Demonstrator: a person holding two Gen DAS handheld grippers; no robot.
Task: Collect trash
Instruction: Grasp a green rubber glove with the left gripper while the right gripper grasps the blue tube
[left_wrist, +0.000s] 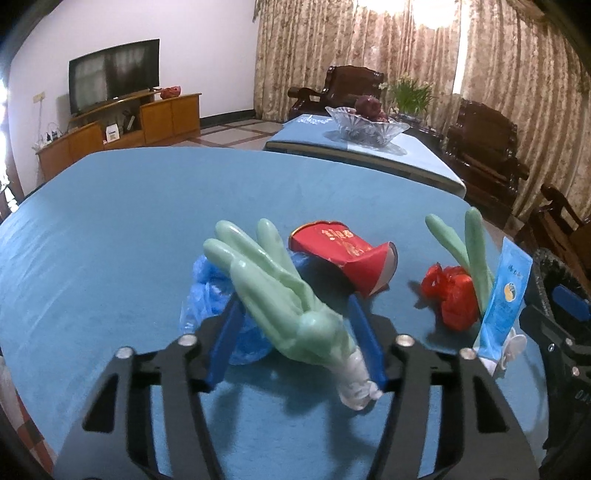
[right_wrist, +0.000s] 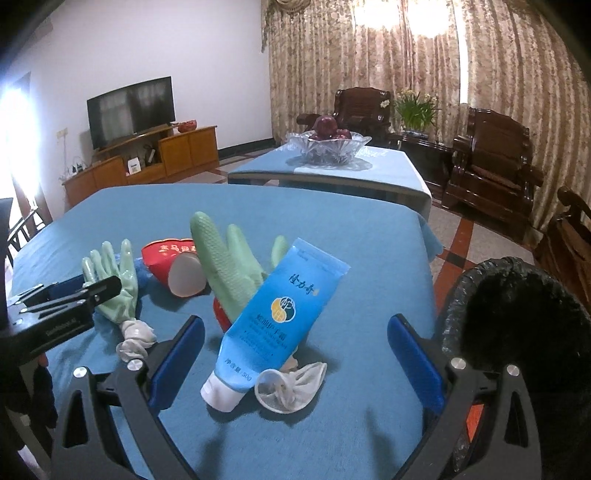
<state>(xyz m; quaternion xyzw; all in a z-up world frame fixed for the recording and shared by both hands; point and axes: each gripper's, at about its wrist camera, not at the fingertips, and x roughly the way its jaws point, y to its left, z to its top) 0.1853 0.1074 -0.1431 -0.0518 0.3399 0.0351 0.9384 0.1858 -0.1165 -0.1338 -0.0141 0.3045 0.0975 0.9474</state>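
On the blue cloth surface (right_wrist: 351, 258), the left claw (left_wrist: 295, 325) stands wide around a smooth, pale-green rubber glove (left_wrist: 273, 280) — not gripping. The right claw (right_wrist: 295, 354) gapes wide around a glossy blue tube (right_wrist: 273, 317), propped on a second, ribbed glove (right_wrist: 221, 258), beside the black-bagged bin (right_wrist: 517, 325).

Everything's sitting on the surface (right_wrist: 332, 229) in front of me. Left to right: one glove (right_wrist: 114, 280) with a crumpled bag (left_wrist: 207, 291) under it, the tipped-over cup (right_wrist: 173, 267) behind, then the second glove (right_wrist: 221, 258) with the tube (right_wrist: 273, 317) leaning against it. Bin (right_wrist: 517, 332) is off the surface's right edge. My left claw (left_wrist: 295, 339) straddles that first glove.
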